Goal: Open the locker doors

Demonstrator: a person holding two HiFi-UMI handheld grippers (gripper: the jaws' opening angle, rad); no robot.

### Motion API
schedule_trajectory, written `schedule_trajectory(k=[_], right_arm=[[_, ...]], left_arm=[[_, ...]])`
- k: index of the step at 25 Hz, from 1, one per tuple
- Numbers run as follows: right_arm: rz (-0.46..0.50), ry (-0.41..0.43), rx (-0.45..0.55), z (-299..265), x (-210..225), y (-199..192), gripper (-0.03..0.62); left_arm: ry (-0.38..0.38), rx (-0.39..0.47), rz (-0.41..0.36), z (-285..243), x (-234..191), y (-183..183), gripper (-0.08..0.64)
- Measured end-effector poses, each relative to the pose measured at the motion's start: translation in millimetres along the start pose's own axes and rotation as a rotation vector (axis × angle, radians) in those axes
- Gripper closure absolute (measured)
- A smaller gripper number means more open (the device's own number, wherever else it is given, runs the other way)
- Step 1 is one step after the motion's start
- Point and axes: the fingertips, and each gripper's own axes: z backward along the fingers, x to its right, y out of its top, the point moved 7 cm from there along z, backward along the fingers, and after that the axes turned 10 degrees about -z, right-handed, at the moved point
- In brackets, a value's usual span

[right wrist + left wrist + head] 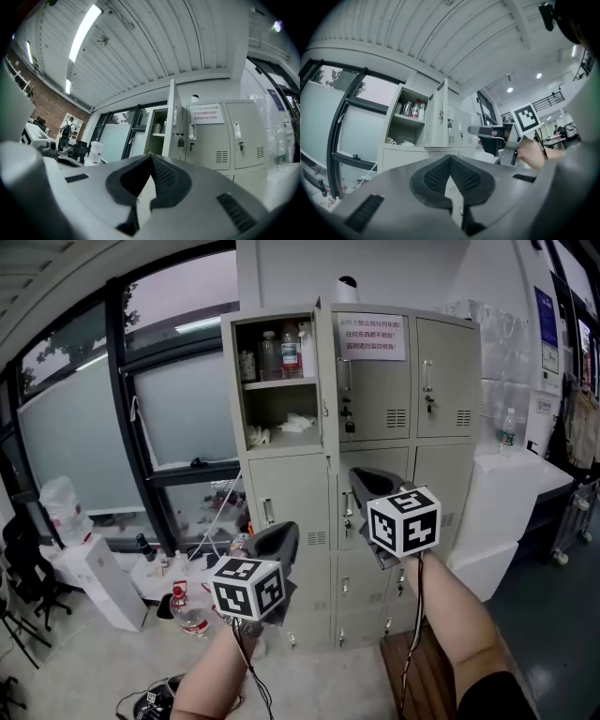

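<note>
Right up close, both grippers are hovering side by side. The left gripper (277,538) is sitting lower, its jaws pressed together with nothing between them. The right gripper (368,481) is riding higher, also closed tip to tip and empty.

Below them, a brown wooden board (427,676) is lying on the grey floor (84,662). A red-labelled bottle (185,607) is standing among clutter at the left.

Just beyond, the grey locker (441,427) is standing against the wall. Its top-left door (324,381) is hanging open, showing bottles (279,352) on a shelf, and the other doors are sitting closed. A red-lettered notice (372,337) is hanging on the top middle door.

Farther left, big windows (178,409) are letting in daylight. At the right, a water bottle (507,430) is standing on a white counter (534,479).
</note>
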Motion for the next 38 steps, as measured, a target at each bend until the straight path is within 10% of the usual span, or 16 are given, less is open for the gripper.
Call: schedule_trajectory(k=[38], right_arm=[[-0.050, -0.158, -0.059, 45.1, -156.2, -37.3, 0.592]], left_arm=[[-0.146, -0.014, 0.008, 138.7, -52.7, -8.8, 0.561]])
